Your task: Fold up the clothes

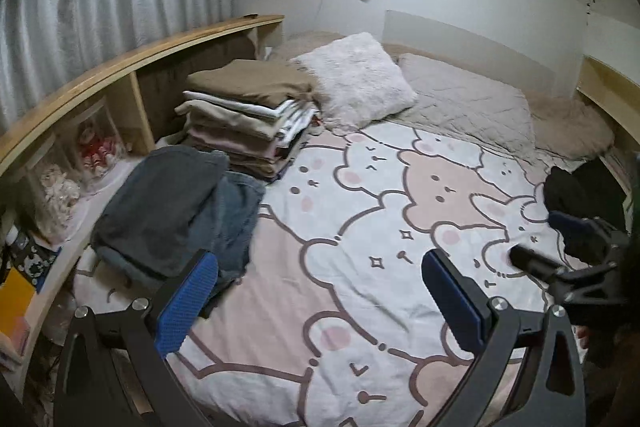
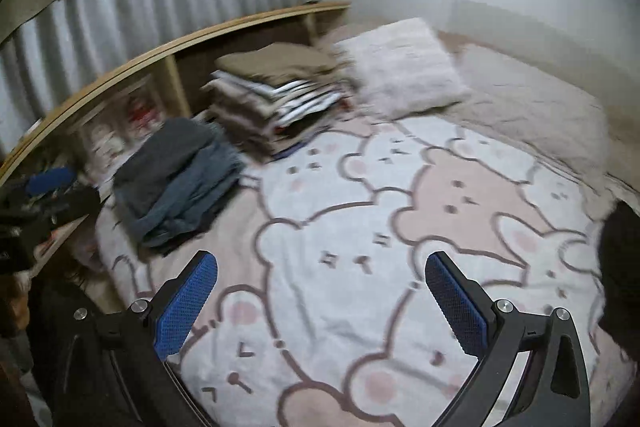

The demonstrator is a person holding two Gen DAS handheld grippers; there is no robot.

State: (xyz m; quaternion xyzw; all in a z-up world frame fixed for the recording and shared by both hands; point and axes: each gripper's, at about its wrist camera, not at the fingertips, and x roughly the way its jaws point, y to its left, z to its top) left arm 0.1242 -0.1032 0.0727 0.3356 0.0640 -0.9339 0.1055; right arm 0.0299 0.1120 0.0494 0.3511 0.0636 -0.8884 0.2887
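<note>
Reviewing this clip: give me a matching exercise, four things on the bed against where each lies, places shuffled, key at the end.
Things:
1. tall stack of folded clothes
2. grey-blue folded pile
3. fluffy white pillow
4. black garment

Places:
A. at the bed's right edge
B. nearest the left gripper, by the shelf
C. right of the tall stack
D. between the grey-blue pile and the pillow

Pairs: 1-D, 2-B, 3-C, 4-A

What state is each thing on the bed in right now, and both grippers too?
left gripper: open, empty.
right gripper: open, empty.
tall stack of clothes: folded, piled.
grey-blue pile: loosely folded.
black garment: crumpled, unfolded.
fluffy pillow: tilted, leaning on the stack.
</note>
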